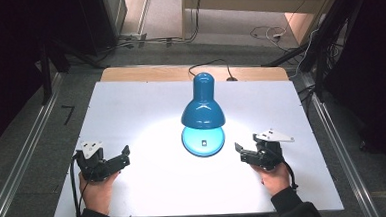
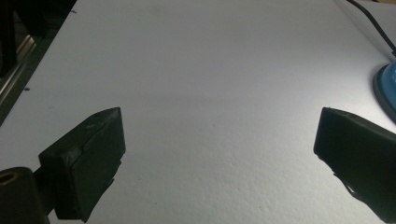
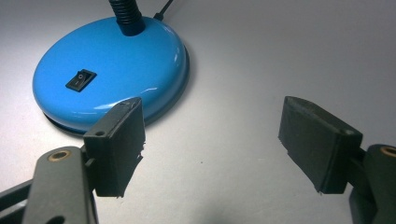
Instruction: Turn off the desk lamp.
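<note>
Jaws on both grippers stand wide apart with nothing between them but bare board. Seen from the high view, the left gripper (image 1: 114, 161) rests low at the near left of the white table (image 1: 141, 106), held in the person's left hand (image 1: 99, 191), and its black jaws point inward toward the middle. The right gripper (image 1: 247, 154) sits opposite at the near right, held in the right hand (image 1: 274, 177), with its jaws also turned inward. A grey three-cornered plate rides on top of each.

Between the two grippers, a little farther back, stands a blue desk lamp (image 1: 202, 110). It is lit: a bright pool of light falls on the table under its shade and spreads toward the near edge. The round blue base (image 1: 203, 142) lies under the shade, closer to the right gripper than to the left, though well clear of both. A black cord (image 1: 210, 65) runs from the lamp's back over the far edge of the table.

From the right gripper view, the base (image 3: 121, 70) sits just beyond the left-hand jaw, and a black rocker switch (image 3: 81, 79) is set in its top; which way the switch is tipped is hard to make out. The ribbed black neck (image 3: 125, 14) rises from the base's far side. In the left gripper view, a sliver of the base (image 2: 386, 91) shows at the right edge.
</note>
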### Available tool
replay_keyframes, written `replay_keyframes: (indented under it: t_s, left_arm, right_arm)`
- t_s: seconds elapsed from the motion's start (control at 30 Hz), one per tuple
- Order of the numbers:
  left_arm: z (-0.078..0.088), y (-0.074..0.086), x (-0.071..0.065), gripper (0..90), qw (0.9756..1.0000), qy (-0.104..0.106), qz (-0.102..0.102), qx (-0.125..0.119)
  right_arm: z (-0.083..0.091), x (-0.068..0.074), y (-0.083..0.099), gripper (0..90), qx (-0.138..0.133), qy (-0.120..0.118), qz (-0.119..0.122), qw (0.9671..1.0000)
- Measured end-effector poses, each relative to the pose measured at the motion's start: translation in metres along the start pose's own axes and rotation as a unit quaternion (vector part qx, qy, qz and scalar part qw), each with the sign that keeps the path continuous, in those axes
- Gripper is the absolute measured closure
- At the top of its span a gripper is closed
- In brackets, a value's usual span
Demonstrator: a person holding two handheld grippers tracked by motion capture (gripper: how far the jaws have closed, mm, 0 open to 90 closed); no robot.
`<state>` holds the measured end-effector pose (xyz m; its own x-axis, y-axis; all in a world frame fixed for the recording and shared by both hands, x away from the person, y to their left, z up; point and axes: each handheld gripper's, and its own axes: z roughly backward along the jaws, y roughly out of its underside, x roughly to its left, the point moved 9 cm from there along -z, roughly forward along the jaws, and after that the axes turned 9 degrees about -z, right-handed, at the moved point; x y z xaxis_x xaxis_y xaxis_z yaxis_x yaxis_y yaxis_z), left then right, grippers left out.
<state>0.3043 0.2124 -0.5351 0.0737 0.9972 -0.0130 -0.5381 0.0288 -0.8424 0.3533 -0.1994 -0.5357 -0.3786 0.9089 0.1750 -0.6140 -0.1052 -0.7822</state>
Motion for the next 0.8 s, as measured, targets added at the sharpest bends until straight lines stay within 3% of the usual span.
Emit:
replay_keyframes:
  t_s: [0.8]
  left_arm:
    - [0.001,0.000,0.001,3.5,1.0000,0.000,-0.001,0.000]
  right_arm:
    - [-0.012,0.021,-0.001,21.5,0.007,-0.016,0.015,0.9997]
